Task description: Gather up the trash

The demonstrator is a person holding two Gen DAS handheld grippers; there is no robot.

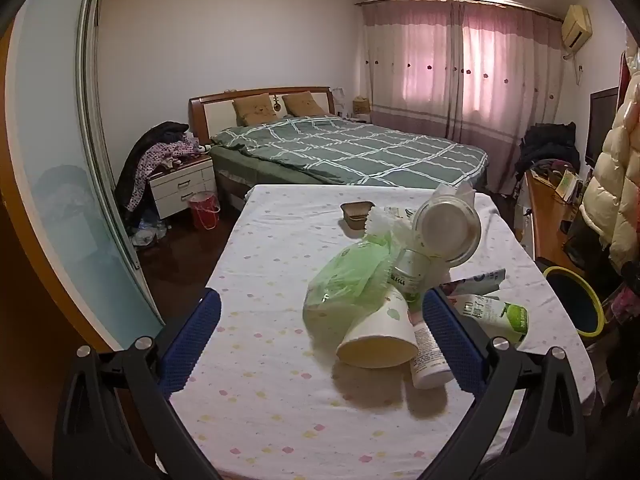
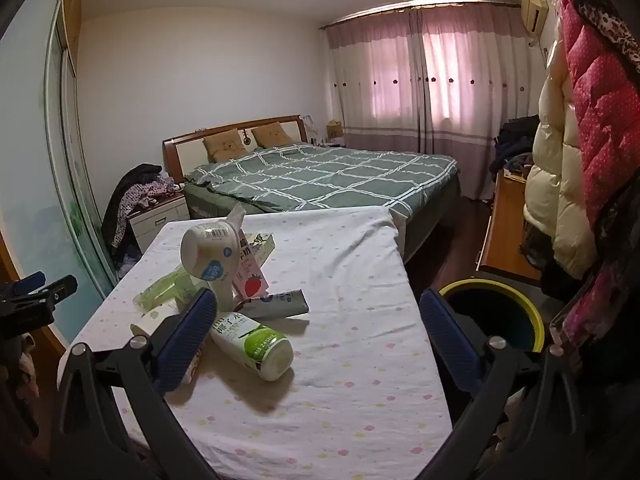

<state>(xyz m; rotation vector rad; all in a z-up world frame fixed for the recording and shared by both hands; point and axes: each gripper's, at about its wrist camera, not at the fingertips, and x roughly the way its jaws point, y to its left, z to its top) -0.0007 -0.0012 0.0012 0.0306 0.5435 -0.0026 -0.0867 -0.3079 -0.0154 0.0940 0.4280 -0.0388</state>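
A heap of trash lay on the tabletop [image 1: 280, 400], which was draped in a white cloth with pastel dots. The left tool [image 1: 320, 344] hung over the near edge with its blue-padded jaws spread wide and nothing between the pads. Just ahead of it, slightly right of centre, a cream paper cup [image 1: 380, 340] lay on its side, its open mouth turned toward the tool and its long axis running away into the heap, against a crumpled green plastic bag [image 1: 348, 280].

The right tool [image 2: 316, 340] was likewise wide open and empty. A white plastic bottle with a green label [image 2: 254, 340] lay on its side just ahead and left of centre, close beside the left pad, its long axis slanting from far-left to near-right. A round bin with a yellow rim and dark inside [image 2: 496, 316] stood on the floor just off the tabletop's right edge, partly behind the right pad.

By my reading, the right hand was nearer both bottle and bin, so the bottle looked like the natural first pick, with the jaws needing to close across its slanted body.
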